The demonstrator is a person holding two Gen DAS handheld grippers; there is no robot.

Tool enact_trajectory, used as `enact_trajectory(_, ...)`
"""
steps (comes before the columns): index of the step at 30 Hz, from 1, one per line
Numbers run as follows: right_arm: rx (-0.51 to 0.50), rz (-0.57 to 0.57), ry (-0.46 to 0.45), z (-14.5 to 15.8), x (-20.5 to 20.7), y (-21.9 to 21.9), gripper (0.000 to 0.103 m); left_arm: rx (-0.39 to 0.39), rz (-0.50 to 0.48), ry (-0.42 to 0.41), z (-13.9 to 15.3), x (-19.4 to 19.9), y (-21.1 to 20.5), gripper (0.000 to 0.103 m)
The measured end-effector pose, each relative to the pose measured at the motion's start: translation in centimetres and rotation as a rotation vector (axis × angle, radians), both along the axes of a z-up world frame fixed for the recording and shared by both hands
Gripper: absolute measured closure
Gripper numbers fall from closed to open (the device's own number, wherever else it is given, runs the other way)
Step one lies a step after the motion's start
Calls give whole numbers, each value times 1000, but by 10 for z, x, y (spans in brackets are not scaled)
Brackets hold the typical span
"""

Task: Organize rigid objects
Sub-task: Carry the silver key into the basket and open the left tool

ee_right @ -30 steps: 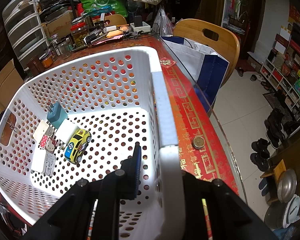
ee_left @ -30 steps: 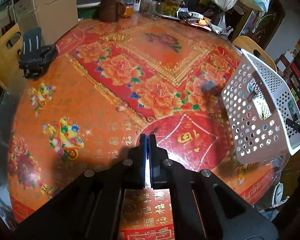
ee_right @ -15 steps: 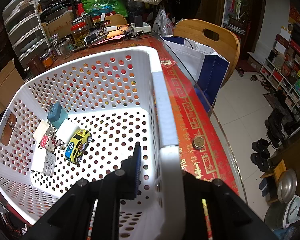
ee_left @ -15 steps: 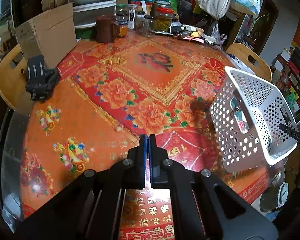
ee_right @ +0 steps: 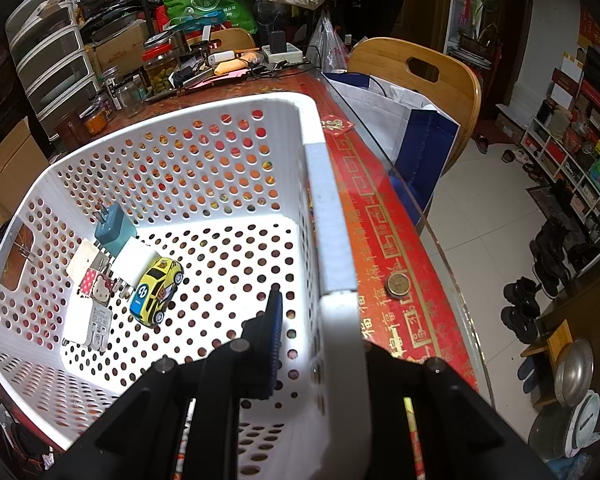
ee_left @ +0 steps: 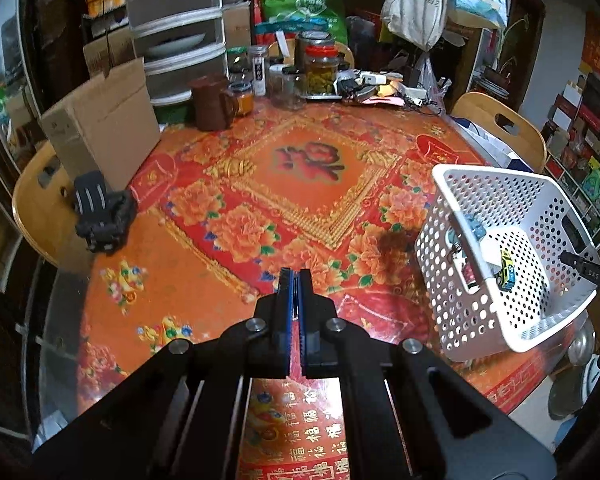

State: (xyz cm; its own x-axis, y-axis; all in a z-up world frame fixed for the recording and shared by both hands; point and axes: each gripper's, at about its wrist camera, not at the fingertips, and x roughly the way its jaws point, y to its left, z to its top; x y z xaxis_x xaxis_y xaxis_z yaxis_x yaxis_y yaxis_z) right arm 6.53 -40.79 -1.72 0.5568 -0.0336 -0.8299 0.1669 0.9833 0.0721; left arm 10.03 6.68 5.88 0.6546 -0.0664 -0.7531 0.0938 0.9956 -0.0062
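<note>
The right claw (ee_right: 320,320) pinches the near wall of the white basket (ee_right: 328,220), one finger inside and one outside. The basket tilts on the red flowery surface (ee_left: 300,168). Inside it lie a yellow toy car (ee_right: 156,292), a blue plug (ee_right: 114,228) and small white chargers (ee_right: 88,320). The left claw (ee_left: 295,280) is squeezed tight with nothing in it, above the surface. A coin (ee_right: 397,284) sits beside the basket.
</note>
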Motion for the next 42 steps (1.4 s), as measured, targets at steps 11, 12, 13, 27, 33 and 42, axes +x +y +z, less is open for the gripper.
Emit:
enact_trajectory(11,1,2,1,-1,0,1,86,59,-88,-76,50,0,-55,101)
enact_trajectory(12,0,3,1,-1,0,1,86,57,-101,-83,57,1,-63,101)
enact_trajectory(13,0,3,1,-1,-1,1,86,57,-115,-90,62,1,-71,101)
enact_trajectory(27,1,3,1,-1,0,1,86,28,-392,62,42,27,-242,101)
enact_trajectory(33,2,7,6,-2,-2,6,86,87,-434,218,-17,40,-293,101)
enact_trajectory(42,2,8,6,-2,-1,7,85,85,-443,391,-68,52,-292,101)
